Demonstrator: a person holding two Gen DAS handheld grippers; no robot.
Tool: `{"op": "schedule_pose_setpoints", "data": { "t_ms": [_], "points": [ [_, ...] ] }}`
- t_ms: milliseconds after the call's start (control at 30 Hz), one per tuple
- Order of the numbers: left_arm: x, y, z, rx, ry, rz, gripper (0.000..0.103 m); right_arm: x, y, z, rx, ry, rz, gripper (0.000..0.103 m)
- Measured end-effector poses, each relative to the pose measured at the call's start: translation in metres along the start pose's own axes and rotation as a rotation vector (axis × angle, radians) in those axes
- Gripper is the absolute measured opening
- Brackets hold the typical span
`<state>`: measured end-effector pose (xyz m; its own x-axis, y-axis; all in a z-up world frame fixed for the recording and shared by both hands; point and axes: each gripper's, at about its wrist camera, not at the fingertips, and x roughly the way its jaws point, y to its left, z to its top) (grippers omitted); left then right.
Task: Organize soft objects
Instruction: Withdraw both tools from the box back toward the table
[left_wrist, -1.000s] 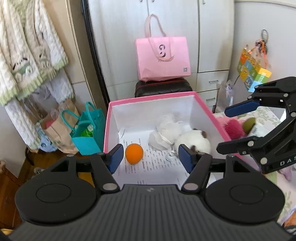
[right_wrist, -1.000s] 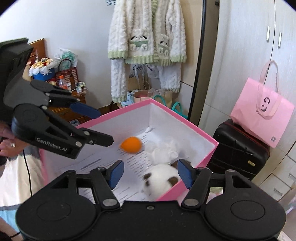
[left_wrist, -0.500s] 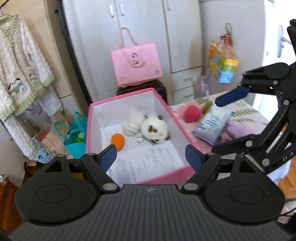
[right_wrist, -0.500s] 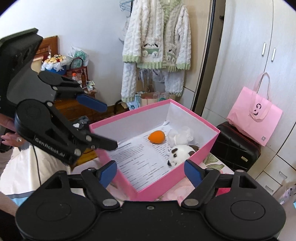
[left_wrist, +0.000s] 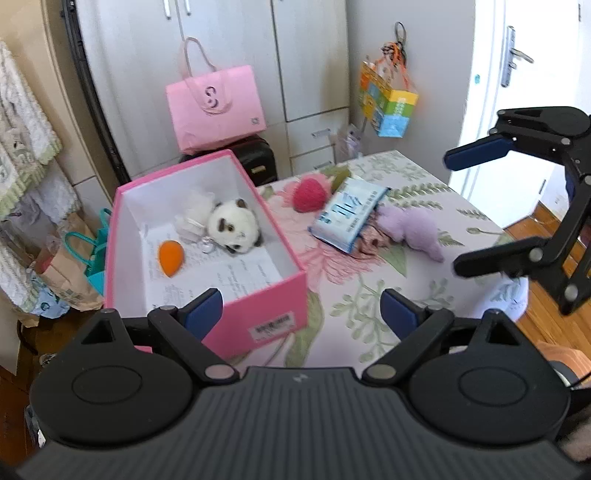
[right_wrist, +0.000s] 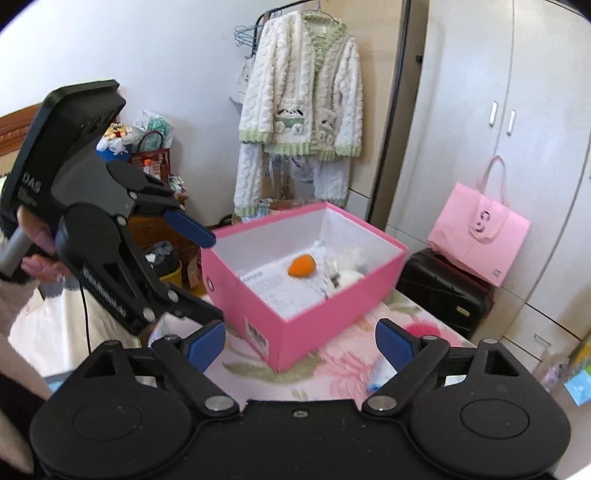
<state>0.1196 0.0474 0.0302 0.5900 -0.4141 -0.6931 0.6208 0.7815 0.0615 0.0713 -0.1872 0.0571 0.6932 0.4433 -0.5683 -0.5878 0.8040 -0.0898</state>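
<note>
My left gripper was held with its jaws wide apart, nothing between the blue pads. My right gripper stood the same way, jaws spread and holding nothing. In the left wrist view the right gripper showed at the right edge, side-on, one finger above the other, both pointing left. In the right wrist view the left gripper showed at the left, tilted, its fingers pointing right and a little downward, one above the other with a wide gap. My left hand was wrapped round the grey handle below that gripper's body. My right hand was out of sight.
</note>
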Motion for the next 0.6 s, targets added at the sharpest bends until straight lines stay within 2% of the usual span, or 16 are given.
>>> {"op": "schedule_pose_setpoints", "data": {
  "t_ms": [300, 467, 600],
  "points": [
    [0.017, -0.041, -0.002, 0.063, 0.027, -0.072, 0.095, -0.040, -0.019, -0.054, 0.071, 0.029, -0.086, 0.094],
    [0.037, -0.067, -0.002, 0.093, 0.035, -0.132, 0.095, -0.040, -0.032, -0.082, 0.120, 0.073, -0.097, 0.094],
    [0.057, -0.076, 0.001, 0.065, 0.044, -0.199, 0.095, -0.031, -0.049, -0.103, 0.172, 0.100, -0.097, 0.094]
  ]
}}
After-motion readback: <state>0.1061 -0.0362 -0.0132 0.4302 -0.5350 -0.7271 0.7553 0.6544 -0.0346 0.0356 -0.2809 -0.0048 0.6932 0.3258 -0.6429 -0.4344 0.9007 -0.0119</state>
